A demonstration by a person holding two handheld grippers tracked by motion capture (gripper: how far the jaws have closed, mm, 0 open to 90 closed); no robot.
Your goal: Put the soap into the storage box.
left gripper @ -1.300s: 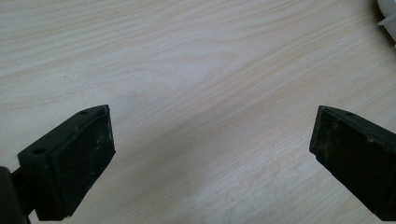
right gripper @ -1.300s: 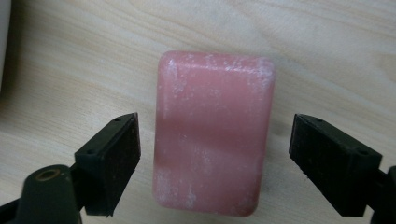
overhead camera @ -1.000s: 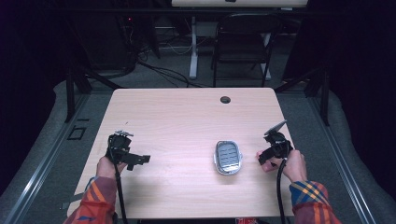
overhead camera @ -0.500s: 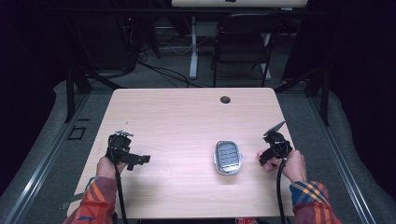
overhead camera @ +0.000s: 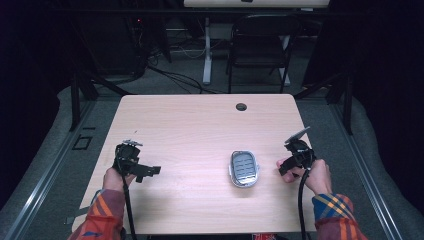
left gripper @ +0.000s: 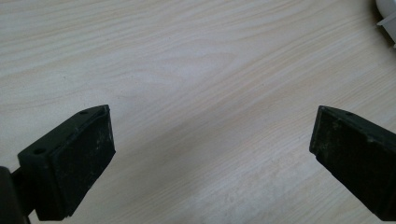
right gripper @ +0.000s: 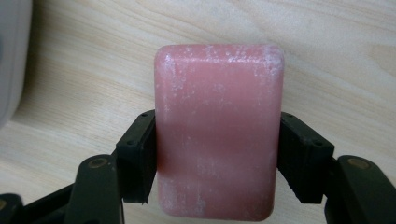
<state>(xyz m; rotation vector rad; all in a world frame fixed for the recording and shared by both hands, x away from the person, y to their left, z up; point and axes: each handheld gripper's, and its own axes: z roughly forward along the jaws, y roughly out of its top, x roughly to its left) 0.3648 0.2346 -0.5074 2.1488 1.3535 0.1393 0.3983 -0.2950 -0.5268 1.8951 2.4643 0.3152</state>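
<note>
The right gripper (right gripper: pixel 212 154) is clamped on a pink bar of soap (right gripper: pixel 218 130); in the right gripper view its two black jaws press on the long sides of the bar, one on each side, and the jaws have just been closing on it. The bar sticks out forward past the jaw tips, and this probably leaves its front end free for setting it down. I cannot tell if the soap is lifted or rests on the table (overhead camera: pixel 200 130). In the high view this gripper (overhead camera: pixel 286 167) is near the right edge of the table, just beside a grey soap dish (overhead camera: pixel 244 169) with a slotted bottom, which lies flat and has nothing in it. The dish is between the two hands, closer to the right one, so I judge that the soap is meant to go into it, and the grip across the narrow width should allow a low and level placing. The left gripper (overhead camera: pixel 150 171) stays on the left side of the table, well apart from the dish. In the left gripper view its jaws stand wide with nothing between them, over bare wood. It seems to wait, maybe to steady the dish later.
</note>
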